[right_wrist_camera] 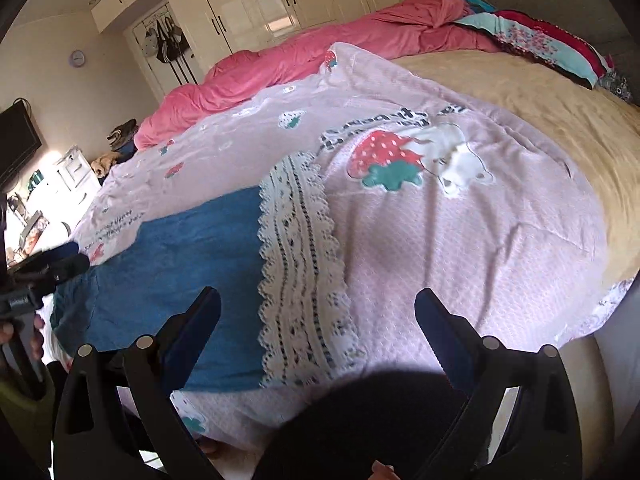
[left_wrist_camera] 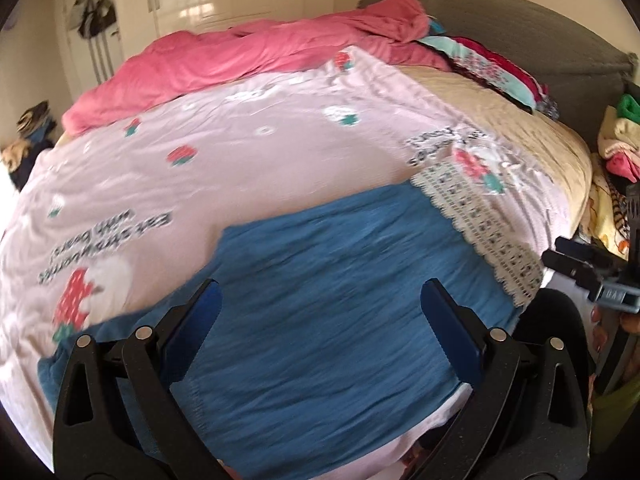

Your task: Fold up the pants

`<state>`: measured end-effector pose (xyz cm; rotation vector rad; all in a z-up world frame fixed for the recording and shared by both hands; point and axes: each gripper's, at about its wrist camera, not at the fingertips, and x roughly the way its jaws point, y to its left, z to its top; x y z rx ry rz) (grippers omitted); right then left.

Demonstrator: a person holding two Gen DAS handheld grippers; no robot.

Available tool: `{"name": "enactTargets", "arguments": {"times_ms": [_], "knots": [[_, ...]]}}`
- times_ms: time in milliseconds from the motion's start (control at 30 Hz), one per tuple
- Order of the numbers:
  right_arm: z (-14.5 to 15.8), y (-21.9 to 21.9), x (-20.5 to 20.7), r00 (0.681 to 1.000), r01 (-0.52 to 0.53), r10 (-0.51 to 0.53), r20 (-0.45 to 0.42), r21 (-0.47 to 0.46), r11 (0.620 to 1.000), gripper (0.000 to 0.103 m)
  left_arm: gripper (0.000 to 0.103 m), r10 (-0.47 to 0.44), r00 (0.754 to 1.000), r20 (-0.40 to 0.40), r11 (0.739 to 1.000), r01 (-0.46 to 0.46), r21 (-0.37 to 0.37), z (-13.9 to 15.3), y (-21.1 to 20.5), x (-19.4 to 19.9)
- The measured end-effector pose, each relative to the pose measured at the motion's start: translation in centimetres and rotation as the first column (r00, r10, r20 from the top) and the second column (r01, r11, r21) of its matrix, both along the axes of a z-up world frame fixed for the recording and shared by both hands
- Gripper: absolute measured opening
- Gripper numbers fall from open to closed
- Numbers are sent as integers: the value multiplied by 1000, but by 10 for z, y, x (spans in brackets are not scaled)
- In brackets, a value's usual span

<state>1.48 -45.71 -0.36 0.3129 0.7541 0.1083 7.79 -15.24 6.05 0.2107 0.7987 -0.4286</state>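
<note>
Our jaws stand wide on both sides with nothing between them: the left gripper (left_wrist_camera: 320, 300) hangs over the blue pants (left_wrist_camera: 332, 280), and the right gripper (right_wrist_camera: 318, 308) hangs over the lace hem (right_wrist_camera: 300, 280) and the pink quilt (right_wrist_camera: 460, 260) beside it. Neither pair of pads touches the cloth. We see the pants lying flat on the quilt at the near edge of the bed (right_wrist_camera: 560, 92), the blue body on the left and the white lace hem at its right end. The quilt, printed with strawberries and a bear, covers the near part of the bed; bare tan sheet shows toward the headboard (left_wrist_camera: 520, 28). A rumpled pink blanket (left_wrist_camera: 240, 60) runs along the far edge, with a patterned pillow (right_wrist_camera: 552, 44) at the far corner by the headboard. The left wrist view is blurred
</note>
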Motion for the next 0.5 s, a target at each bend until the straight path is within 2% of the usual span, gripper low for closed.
{"name": "enactTargets", "arguments": {"times_ms": [133, 500], "knots": [[-1, -3, -3, 1000, 0, 0, 1, 11, 1000, 97, 93, -37, 999, 8, 999, 37, -6, 5, -28, 3], [-4, -2, -4, 1000, -4, 4, -11, 24, 1000, 97, 93, -135, 991, -1, 989, 135, 66, -9, -92, 22]]}}
